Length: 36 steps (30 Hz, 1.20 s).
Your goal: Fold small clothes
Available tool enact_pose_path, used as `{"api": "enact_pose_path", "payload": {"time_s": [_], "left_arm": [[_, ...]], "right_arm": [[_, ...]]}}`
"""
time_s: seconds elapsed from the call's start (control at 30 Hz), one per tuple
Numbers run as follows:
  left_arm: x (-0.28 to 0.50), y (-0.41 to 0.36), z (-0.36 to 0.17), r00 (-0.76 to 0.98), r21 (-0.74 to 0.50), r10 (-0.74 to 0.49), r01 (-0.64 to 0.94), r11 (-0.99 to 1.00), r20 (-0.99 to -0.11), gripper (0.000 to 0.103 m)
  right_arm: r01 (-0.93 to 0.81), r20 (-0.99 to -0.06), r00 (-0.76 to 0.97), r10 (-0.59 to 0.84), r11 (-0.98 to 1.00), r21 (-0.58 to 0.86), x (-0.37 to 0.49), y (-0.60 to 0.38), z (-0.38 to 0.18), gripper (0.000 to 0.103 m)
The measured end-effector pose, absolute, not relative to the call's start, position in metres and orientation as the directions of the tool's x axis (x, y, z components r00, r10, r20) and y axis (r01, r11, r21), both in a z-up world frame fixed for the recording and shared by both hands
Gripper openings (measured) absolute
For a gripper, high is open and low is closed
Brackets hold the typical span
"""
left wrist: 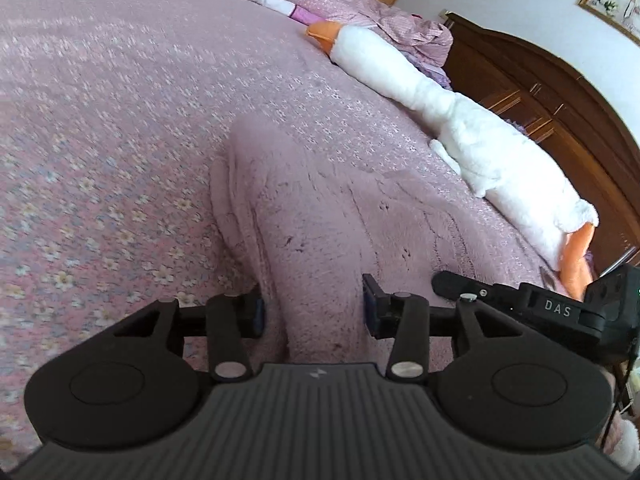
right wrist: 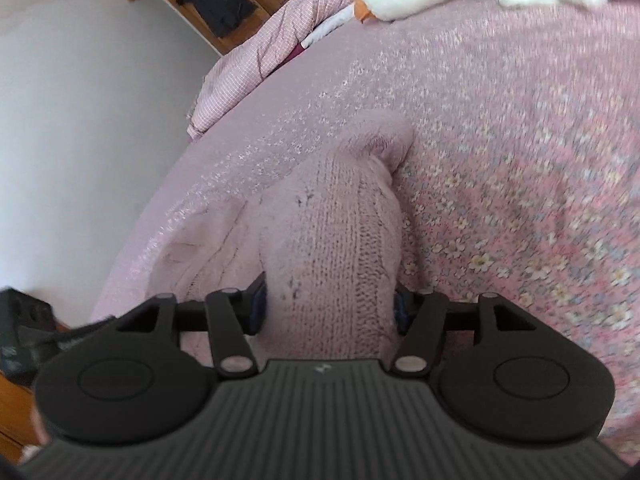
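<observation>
Both grippers had hold of the same pink knit garment (left wrist: 304,216) on the bed (left wrist: 100,120). Left gripper (left wrist: 314,306): jaws partly closed, with a thick bunch of knit filling the gap between the pads. Right gripper (right wrist: 328,306): same, jaws partly closed and a thick fold of knit packed between them. In the left wrist view the right gripper sat just beside the left, so the two grips were close together on the fabric.

The garment lay rumpled on the flowered bedspread, well in from the far edge, with a sleeve or cuffed end (right wrist: 380,140) trailing away from the grippers. A white plush goose (left wrist: 460,120) ran along the headboard-side edge of the bed, apart from the knit. A crumpled pink checked quilt (right wrist: 256,56) sat at the far corner.

Risks, as judgement:
- Thick, stretchy knit could have slipped out of either grip if pulled hard, since the jaws held a bunch and not a flat edge.
- Bunched grips probably caught more than one layer, so a lift would likely have dragged hidden layers and made a crooked fold.
- Grippers this close gave little spread, so the cloth between could have sagged and folded unevenly.
- The trailing sleeve could have tucked under.
- The bedspread was a similar pink, so edges were hard to judge.
</observation>
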<state>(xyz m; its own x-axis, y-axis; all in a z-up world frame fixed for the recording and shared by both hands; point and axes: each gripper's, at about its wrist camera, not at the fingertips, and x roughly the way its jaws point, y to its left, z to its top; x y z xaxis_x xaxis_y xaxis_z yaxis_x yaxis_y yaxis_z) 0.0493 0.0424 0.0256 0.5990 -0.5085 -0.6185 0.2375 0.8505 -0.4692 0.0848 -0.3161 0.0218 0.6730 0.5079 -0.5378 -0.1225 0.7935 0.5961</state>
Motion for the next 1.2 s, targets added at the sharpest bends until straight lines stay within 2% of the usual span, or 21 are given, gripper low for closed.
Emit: {"api": "enact_pose_path", "payload": {"time_s": [0.07,0.2,0.27,0.37,0.53,0.67,0.9,1.0,1.07,1.17,1.2], "left_arm": [[0.041,0.048,0.035,0.617,-0.434,-0.481,0.238,0.869,-0.623,0.051],[0.018,0.047,0.049,0.675,-0.290,-0.347,0.202,0.936,-0.650,0.063],[0.008,0.043,0.051,0.699,-0.211,-0.280,0.186,0.960,-0.658,0.065],[-0.002,0.039,0.051,0.713,-0.161,-0.242,0.180,0.970,-0.658,0.066],[-0.002,0.037,0.040,0.704,-0.127,-0.196,0.151,0.980,-0.683,0.067],[0.005,0.045,0.030,0.698,-0.172,-0.202,0.114,0.978,-0.687,0.074],[-0.014,0.046,0.044,0.684,-0.191,-0.205,0.097,0.977,-0.700,0.074],[-0.030,0.040,0.050,0.674,-0.163,-0.192,0.107,0.981,-0.713,0.074],[-0.040,0.033,0.049,0.673,-0.136,-0.168,0.100,0.986,-0.721,0.075],[-0.052,0.022,0.042,0.662,-0.087,-0.110,0.068,0.994,-0.741,0.085],[-0.055,0.018,0.039,0.658,-0.079,-0.105,0.069,0.994,-0.746,0.086]], "right_arm": [[-0.133,-0.548,0.681,0.486,0.818,0.560,0.076,-0.317,0.028,0.061],[-0.146,-0.554,0.703,0.446,0.853,0.502,0.060,-0.324,0.031,0.061],[-0.147,-0.547,0.713,0.440,0.855,0.497,0.049,-0.326,0.032,0.061],[-0.136,-0.527,0.734,0.428,0.853,0.503,0.033,-0.331,0.035,0.060],[-0.147,-0.530,0.736,0.421,0.864,0.481,0.023,-0.330,0.032,0.059],[-0.142,-0.563,0.728,0.392,0.889,0.436,0.028,-0.320,0.019,0.060],[-0.112,-0.533,0.766,0.359,0.891,0.439,0.012,-0.320,0.026,0.063],[-0.112,-0.530,0.779,0.335,0.906,0.409,-0.001,-0.318,0.030,0.072],[-0.118,-0.539,0.779,0.320,0.920,0.375,-0.009,-0.314,0.032,0.084],[-0.145,-0.560,0.765,0.319,0.932,0.333,-0.019,-0.308,0.032,0.086],[-0.151,-0.569,0.759,0.316,0.936,0.318,-0.022,-0.306,0.031,0.086]]}}
